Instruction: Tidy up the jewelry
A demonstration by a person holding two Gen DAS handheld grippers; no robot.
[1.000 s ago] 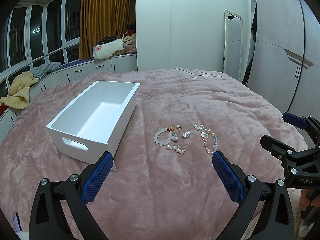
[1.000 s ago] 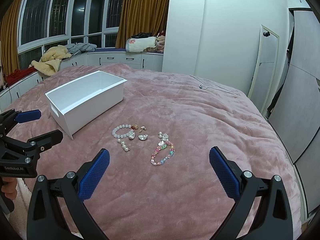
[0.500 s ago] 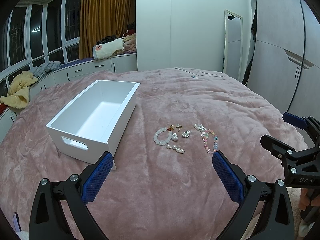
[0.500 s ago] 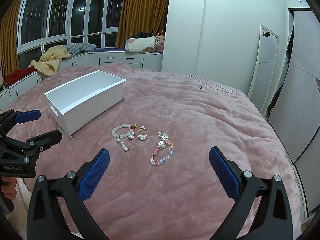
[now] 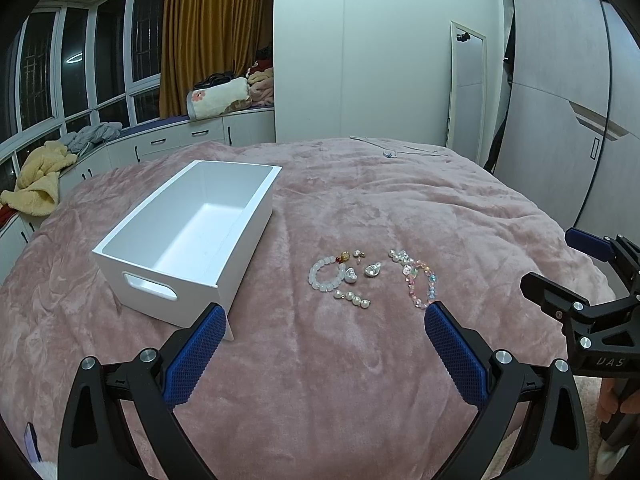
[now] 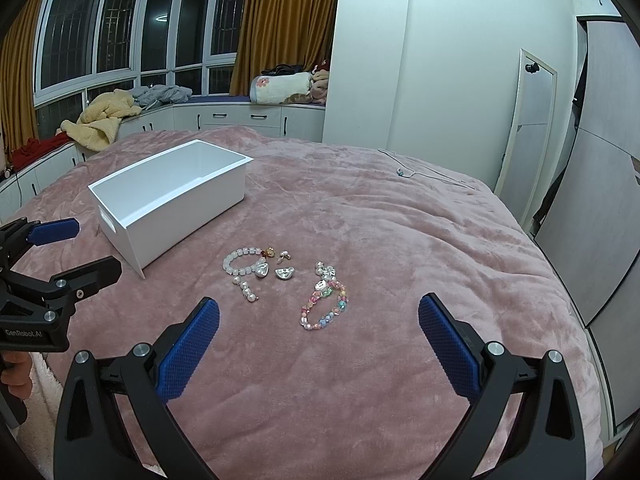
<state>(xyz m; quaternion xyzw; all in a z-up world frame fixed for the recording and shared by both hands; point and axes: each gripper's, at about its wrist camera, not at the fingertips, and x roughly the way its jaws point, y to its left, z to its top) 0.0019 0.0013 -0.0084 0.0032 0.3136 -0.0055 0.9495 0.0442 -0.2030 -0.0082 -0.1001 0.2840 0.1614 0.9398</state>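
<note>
Jewelry lies on a pink blanket: a white bead bracelet (image 5: 325,274) (image 6: 239,261), a short pearl string (image 5: 353,299) (image 6: 246,291), two silver charms (image 5: 373,269) (image 6: 284,272) and a pastel bead bracelet (image 5: 421,282) (image 6: 325,305). An empty white box (image 5: 224,240) (image 6: 188,196) stands to their left. My left gripper (image 5: 322,352) is open and empty, short of the jewelry. My right gripper (image 6: 318,348) is open and empty, just short of the pastel bracelet. Each gripper shows at the edge of the other's view.
The pink blanket (image 5: 360,208) covers a bed. A thin necklace (image 6: 404,172) lies at its far side. White cabinets with piled clothes (image 6: 100,120) run along the windows on the left. A mirror (image 5: 468,88) and wardrobe (image 5: 560,128) stand on the right.
</note>
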